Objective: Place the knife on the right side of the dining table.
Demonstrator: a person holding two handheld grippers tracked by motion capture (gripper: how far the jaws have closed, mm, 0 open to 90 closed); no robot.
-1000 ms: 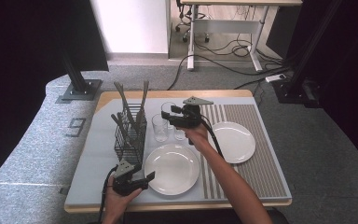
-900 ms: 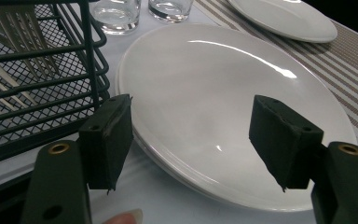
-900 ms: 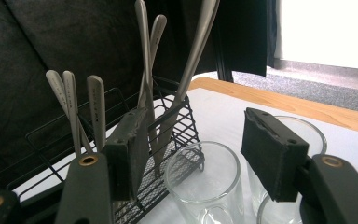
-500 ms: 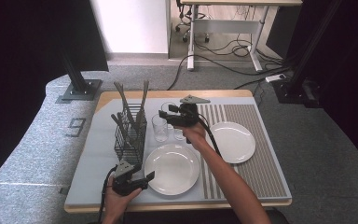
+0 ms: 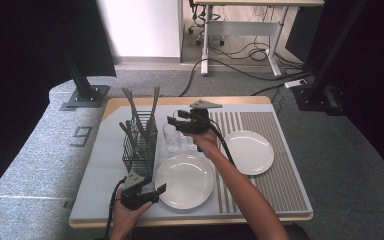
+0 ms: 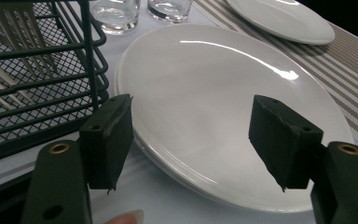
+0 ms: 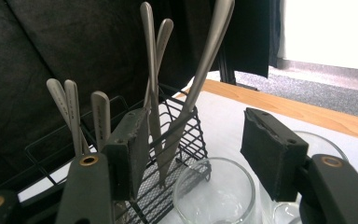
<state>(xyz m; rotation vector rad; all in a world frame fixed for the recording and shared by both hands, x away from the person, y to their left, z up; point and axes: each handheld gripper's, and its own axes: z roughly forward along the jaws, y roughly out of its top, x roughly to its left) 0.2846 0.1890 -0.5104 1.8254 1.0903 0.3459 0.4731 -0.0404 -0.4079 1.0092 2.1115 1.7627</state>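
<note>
Right gripper (image 5: 172,122), fingers (image 7: 272,151) spread wide and empty, hovers above a glass (image 5: 171,137) facing cutlery in the wire caddy (image 5: 139,150) (approach step, seemingly). Next: advance and close on one handle. Left gripper (image 5: 161,188) waits open beside the near plate (image 5: 185,181).

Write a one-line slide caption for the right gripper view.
Open right claw hovers over a drinking glass, facing the black wire cutlery basket of upright utensils.
</note>
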